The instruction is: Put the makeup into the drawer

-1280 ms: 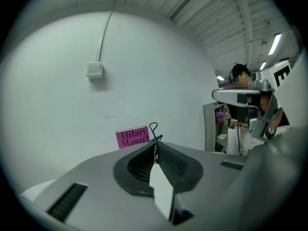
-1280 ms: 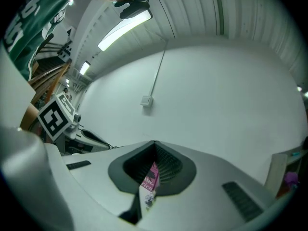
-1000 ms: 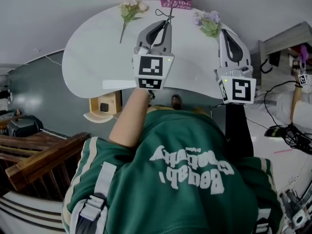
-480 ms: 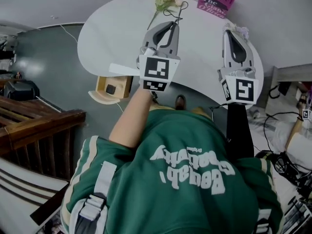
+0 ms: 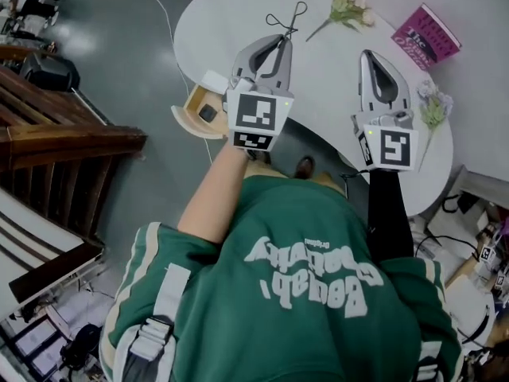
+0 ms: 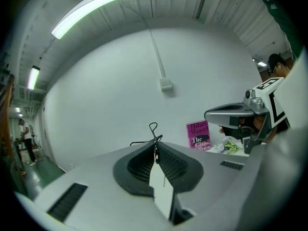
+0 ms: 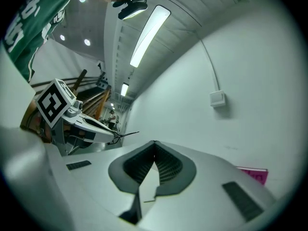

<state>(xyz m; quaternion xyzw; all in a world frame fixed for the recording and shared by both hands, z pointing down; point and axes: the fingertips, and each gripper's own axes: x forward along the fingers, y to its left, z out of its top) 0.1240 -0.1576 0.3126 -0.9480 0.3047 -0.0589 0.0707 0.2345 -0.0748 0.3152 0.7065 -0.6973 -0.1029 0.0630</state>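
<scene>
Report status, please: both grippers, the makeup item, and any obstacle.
Left gripper shut on thin black wire makeup tool, over white table. Right gripper shut, empty. Nothing in the way seen.

The person wears a green top (image 5: 302,293) with white print, white-striped sleeves (image 5: 143,253) and grey straps (image 5: 161,309) – the left claw (image 5: 280,40) and right claw (image 5: 372,56) are grey, with black-and-white marker cubes (image 5: 256,118).

Pink book (image 5: 426,37), flower sprig (image 5: 345,8), white table (image 5: 235,18)

I see white surface (image 5: 330,74): flower sprig (image 5: 347,8), pink book (image 5: 426,37), second flower bunch (image 5: 434,108) lying apart.
</scene>
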